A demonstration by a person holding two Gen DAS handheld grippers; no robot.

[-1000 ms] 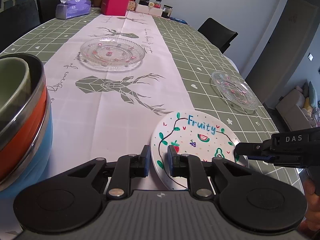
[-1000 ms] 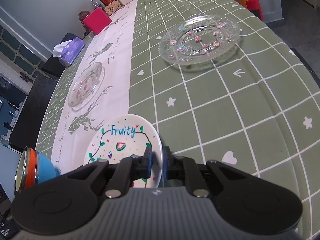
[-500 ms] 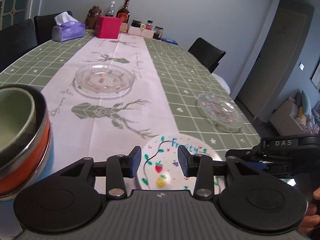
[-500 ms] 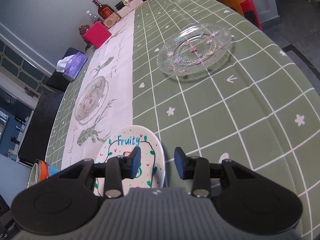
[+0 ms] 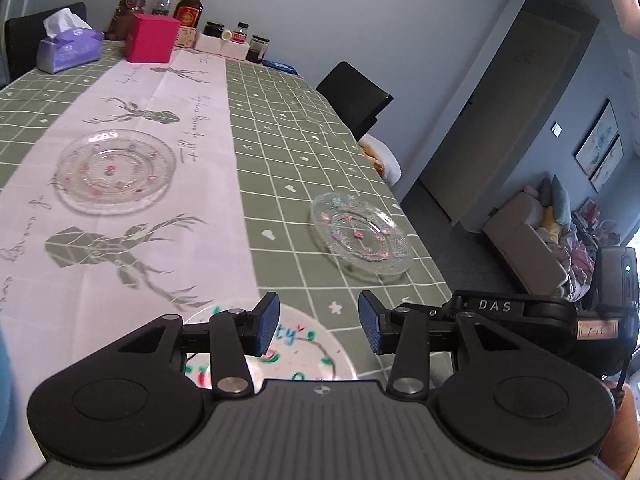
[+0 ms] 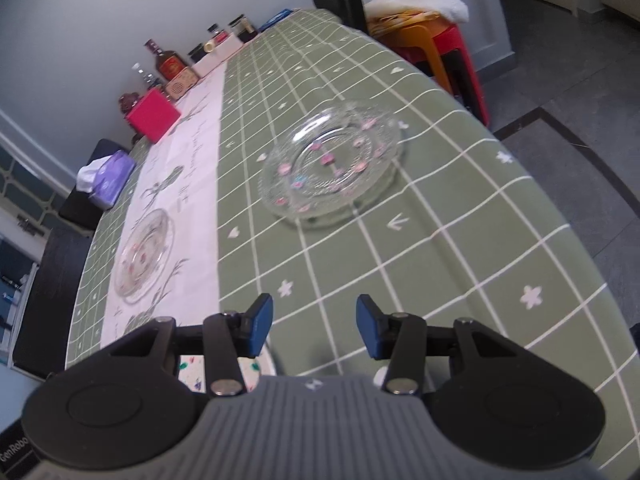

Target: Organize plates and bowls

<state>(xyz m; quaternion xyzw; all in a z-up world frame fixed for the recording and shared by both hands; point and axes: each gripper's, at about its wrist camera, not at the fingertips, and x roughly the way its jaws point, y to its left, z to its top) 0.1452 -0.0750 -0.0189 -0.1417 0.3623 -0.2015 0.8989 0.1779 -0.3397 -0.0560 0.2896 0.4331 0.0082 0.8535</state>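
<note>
Now, left tongs (image 5: 318, 326): parted, empty, just been opening.
Right tongs (image 6: 314, 326): likewise.
Painted plate (image 5: 304, 354): flat on counter (image 5: 280, 128), beneath both.
Glass plate (image 6: 332, 164): probably brittle, slick; grip its rim.

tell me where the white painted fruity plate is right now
The white painted fruity plate lies flat on the near table edge, just below the open left gripper, straddling the pale deer runner and green checked cloth.

A purple tissue box (image 5: 68, 50), a red box (image 5: 151, 38) and a brown liquor bottle (image 5: 189, 8) stood at the far end of the green checked tabletop (image 5: 320, 128), beside a black chair (image 5: 354, 98).
</note>
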